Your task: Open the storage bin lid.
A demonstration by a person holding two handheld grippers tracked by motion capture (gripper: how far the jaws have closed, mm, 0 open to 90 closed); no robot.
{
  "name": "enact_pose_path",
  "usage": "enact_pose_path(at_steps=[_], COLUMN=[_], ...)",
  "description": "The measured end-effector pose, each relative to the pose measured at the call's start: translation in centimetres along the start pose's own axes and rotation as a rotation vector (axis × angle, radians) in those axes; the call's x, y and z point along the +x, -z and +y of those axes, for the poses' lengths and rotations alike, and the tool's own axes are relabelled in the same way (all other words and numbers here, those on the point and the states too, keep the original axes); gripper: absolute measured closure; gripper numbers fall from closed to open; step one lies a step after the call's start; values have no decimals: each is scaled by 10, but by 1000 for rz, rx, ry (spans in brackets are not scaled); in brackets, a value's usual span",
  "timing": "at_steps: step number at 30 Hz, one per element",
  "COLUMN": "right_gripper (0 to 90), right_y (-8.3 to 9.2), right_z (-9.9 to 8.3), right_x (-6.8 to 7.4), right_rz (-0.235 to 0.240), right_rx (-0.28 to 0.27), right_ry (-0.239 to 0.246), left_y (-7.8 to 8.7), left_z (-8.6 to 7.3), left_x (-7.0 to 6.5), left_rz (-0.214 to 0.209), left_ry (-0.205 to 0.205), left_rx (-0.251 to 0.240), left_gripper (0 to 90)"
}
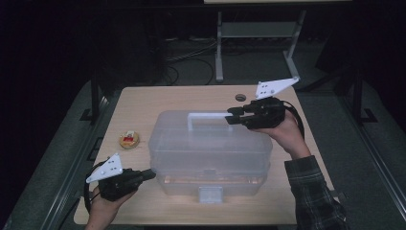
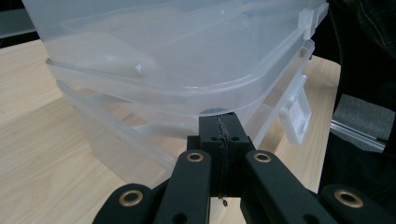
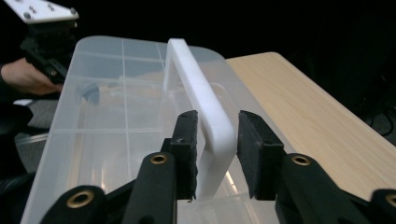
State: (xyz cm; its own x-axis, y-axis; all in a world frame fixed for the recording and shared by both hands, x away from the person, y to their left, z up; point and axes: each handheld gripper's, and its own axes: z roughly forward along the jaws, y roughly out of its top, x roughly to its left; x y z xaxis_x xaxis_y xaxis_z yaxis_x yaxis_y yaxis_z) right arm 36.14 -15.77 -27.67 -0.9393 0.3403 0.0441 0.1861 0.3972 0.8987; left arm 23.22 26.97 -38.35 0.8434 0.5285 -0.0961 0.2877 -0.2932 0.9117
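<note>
Latch (image 1: 209,194): nearest me, on the box's front wall; I judge that if it is not fastened, a lift could swing the lid up.
Left gripper (image 1: 149,173): my jaws are closed with nothing between them, tips against the box's left front corner; a push from here could slide the box across the table (image 1: 143,100).
Round thing (image 1: 129,139): lies left of the box, apart from it; a sliding box could hit it.
Box (image 1: 210,153): clear plastic, mid-table, lid on.
Handle (image 1: 207,115): white, on the lid.
Right gripper (image 3: 215,135): my jaws straddle the handle's end, parted, with a gap showing on the right; lifting now would slip off.
</note>
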Motion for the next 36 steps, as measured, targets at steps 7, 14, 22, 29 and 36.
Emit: enact_pose_path(at_steps=[7, 14, 22, 29, 36], right_gripper=[667, 710, 827, 899, 899], right_y=[19, 43, 66, 88, 98], right_z=[-3, -6, -19, -37, -58], right_x=[-2, -2, -3, -3, 0], right_rz=[-47, -86, -145, -192, -214], right_rx=[-43, -84, -93, -90, -78], right_ry=[-34, -54, -86, -104, -127], left_y=[1, 1, 2, 2, 3], left_z=[3, 5, 6, 7, 9], left_x=[1, 1, 1, 2, 2], left_rz=[0, 3, 3, 3, 3], left_ry=[-4, -11, -11, -12, -11], left_rx=[-8, -9, -11, -10, -19], left_gripper=[900, 900, 900, 900, 900])
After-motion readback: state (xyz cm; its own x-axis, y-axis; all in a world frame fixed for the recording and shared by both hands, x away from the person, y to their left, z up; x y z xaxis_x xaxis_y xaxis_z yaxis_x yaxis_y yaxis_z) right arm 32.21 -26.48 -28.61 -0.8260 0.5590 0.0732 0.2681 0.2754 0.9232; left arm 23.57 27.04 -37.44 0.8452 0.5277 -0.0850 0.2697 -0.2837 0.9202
